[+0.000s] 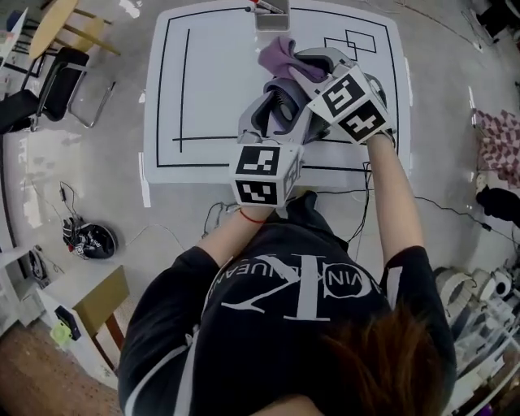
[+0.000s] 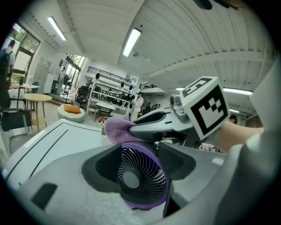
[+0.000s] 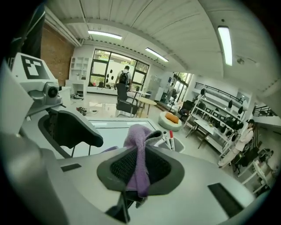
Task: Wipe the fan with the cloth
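**Fan gripped in the left tool, cloth in the right, both held over the table**

My left gripper (image 2: 140, 154) is clamped on the fan (image 2: 139, 176), with one dark pad against each side of its round body. The fan is small. It has a purple housing and rim, a dark grille of thin curved spokes, and a plain grey hub at the centre. The grille faces back along the jaws towards that gripper's camera. The purple rim shows mostly along the lower edge, and the top edge is partly covered by the cloth (image 2: 117, 128).

My right gripper (image 3: 139, 166) has its jaws pinched narrow on the same cloth, a soft lilac piece with a fuzzy nap. It is bunched above the pads, and a strip hangs down between them. Seen from the left gripper's camera, the right gripper's fingers (image 2: 151, 125) bring the cloth to the fan's upper rim. I cannot tell whether fabric and rim actually touch.

In the head view both tools are held above the white table (image 1: 211, 73), over its middle and inside the black taped outline, so the fan is held clear of the tabletop. A pen holder (image 1: 271, 15) stands at the table's far edge.
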Demonstrator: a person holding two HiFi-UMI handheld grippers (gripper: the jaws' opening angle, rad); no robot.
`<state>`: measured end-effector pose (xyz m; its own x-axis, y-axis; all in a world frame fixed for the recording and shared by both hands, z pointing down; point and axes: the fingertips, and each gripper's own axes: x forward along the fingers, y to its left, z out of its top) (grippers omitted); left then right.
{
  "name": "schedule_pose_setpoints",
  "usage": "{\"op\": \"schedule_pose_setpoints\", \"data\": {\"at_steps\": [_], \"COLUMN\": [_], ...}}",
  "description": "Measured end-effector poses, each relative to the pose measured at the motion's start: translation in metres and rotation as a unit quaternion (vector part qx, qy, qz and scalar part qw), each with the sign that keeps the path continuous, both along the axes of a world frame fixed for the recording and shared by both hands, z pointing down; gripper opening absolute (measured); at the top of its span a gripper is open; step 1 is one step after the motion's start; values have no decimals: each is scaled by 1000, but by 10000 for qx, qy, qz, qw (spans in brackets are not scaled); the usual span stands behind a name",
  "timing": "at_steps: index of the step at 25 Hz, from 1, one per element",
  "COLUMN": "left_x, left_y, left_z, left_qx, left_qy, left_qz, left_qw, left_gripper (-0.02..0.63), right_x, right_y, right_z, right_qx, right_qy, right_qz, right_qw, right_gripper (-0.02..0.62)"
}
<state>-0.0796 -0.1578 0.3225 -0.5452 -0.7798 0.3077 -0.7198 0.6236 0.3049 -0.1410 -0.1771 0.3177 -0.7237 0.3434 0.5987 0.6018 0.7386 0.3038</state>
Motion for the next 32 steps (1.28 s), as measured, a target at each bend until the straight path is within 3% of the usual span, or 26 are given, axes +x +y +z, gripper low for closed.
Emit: {"op": "schedule_pose_setpoints", "data": {"at_steps": [8, 17, 25, 32], "left_x": [3, 13, 18, 34], "left_y": [4, -1, 1, -9], "left_z": [1, -2, 1, 12], "left_qx": [-68, -552, -361, -415], "left_qy": [-170, -818, -365, -110], "left_qz": [-566, -828, -1094, -836], "left_qw": [9982, 9917, 9927, 9956], "left_gripper": [259, 186, 189, 202], "right_x": [40, 95, 130, 149], "right_y": [-18, -28, -40, -46], "right_z": [-19, -11, 9, 32], "right_qx": [-208, -402, -765, -1252], "right_qy": [-440, -511, -412, -209], "right_qz": [-125, -310, -174, 4], "right_qw": [9987, 9974, 9961, 9919], "right_gripper": [52, 52, 51, 49]}}
